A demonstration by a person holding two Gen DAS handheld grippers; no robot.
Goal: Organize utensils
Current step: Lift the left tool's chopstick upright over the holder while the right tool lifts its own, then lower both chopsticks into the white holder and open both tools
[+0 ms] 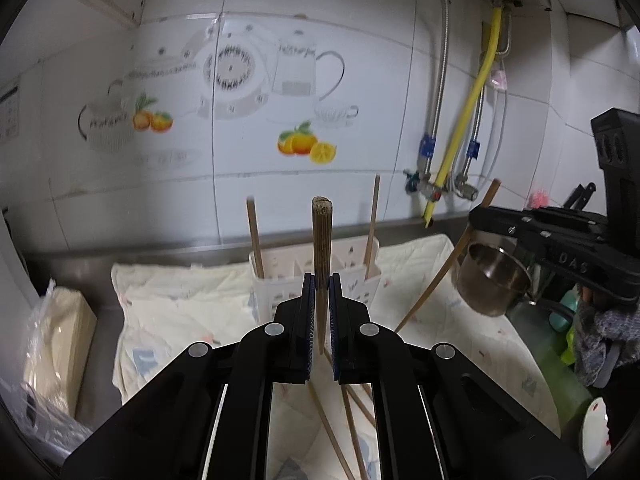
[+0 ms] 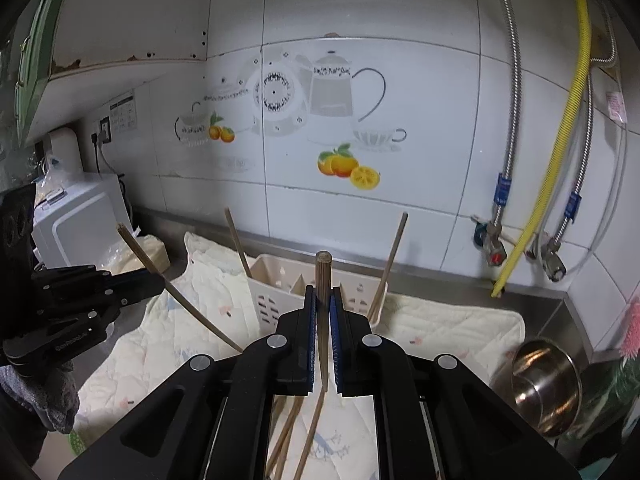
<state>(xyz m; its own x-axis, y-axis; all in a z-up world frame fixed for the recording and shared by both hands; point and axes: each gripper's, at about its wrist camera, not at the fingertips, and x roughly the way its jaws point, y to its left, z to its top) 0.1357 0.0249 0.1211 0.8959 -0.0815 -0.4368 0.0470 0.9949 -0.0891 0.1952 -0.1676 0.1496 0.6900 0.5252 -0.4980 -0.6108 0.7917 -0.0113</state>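
Left tool (image 1: 320, 300) and right tool (image 2: 321, 312) each clamped on one chopstick (image 1: 322, 248): light, stiff, slippery wood, best gripped mid-shaft.

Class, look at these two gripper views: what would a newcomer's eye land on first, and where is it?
Dead centre, each gripper, left and right, pinches one upright wooden chopstick. Behind them a white slotted holder stands on the pale cloth, with two chopsticks already leaning inside.
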